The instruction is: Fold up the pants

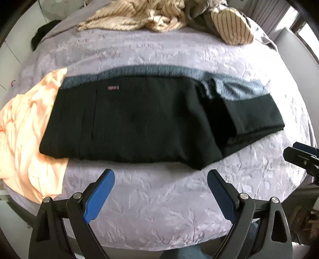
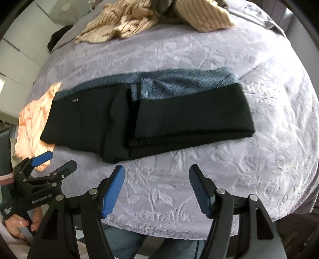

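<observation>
Lying across the middle of the bed [image 1: 179, 201], the black pants [image 1: 139, 119] were folded into a long flat band, with a second layer doubled back over the right part and a small reddish label [image 1: 112, 87] near the upper left corner. A blue-grey fleecy lining [image 1: 235, 87] showed along the far edge of the pants. The left end of the pants overlapped a peach garment [image 1: 30, 127] that was crumpled on the bed, and well beyond the pants, at the far end of the bed, sat a heap of beige striped fabric [image 1: 159, 18].

Both tools hung above the lilac embossed bedspread on the near side of the pants, touching neither cloth nor cover. The left hand-held gripper [image 1: 160, 181] had its blue-padded fingers [image 1: 99, 197] spread wide, with the near edge of the pants just past the tips. The right hand-held gripper [image 2: 157, 175] was likewise spread apart and held nothing, its tips close to the near edge of the pants below the doubled-back layer.

From the right wrist view, the left hand-held gripper [image 2: 59, 159] also appeared beside the peach garment [image 2: 33, 123], off the left end of the pants [image 2: 139, 117], with the person's hand [image 2: 22, 223] under it.
</observation>
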A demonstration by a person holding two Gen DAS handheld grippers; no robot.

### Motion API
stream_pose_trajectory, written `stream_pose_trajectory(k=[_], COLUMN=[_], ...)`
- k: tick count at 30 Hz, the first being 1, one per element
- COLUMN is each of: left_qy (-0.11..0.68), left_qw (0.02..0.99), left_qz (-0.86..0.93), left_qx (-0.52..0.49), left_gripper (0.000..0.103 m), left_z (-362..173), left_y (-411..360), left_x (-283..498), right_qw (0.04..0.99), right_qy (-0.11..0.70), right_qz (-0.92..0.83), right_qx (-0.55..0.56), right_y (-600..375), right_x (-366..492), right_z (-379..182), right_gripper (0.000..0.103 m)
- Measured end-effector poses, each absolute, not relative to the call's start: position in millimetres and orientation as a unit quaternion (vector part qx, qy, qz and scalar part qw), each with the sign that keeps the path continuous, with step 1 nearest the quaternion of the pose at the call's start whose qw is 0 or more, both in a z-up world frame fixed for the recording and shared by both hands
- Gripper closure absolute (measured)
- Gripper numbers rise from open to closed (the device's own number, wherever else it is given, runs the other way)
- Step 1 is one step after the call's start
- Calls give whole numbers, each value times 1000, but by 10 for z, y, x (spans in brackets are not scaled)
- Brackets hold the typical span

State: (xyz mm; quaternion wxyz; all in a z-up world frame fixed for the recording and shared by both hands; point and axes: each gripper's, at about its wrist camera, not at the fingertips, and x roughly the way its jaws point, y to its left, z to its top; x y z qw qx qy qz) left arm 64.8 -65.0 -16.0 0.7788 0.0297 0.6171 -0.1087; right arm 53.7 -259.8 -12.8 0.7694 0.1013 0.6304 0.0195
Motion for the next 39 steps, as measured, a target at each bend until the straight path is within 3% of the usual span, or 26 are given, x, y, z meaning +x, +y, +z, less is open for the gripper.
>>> stream_pose_trajectory(k=[16, 28, 39], left_qy=[587, 611, 613], left_qw=[805, 790, 788], left_qz=[-87, 10, 13], left_qx=[4, -47, -60], left_gripper=[8, 8, 8], left_z=[48, -66, -102], left_y=[-889, -376, 75], left_x=[251, -252, 87], right_qw=[785, 770, 766], right_qy=[613, 632, 634], right_qz=[8, 61, 63], right_qx=[91, 67, 85], right_y=[-2968, -2739, -2436], right_x=[225, 75, 382], right_z=[76, -108, -189], right_gripper=[31, 30, 30])
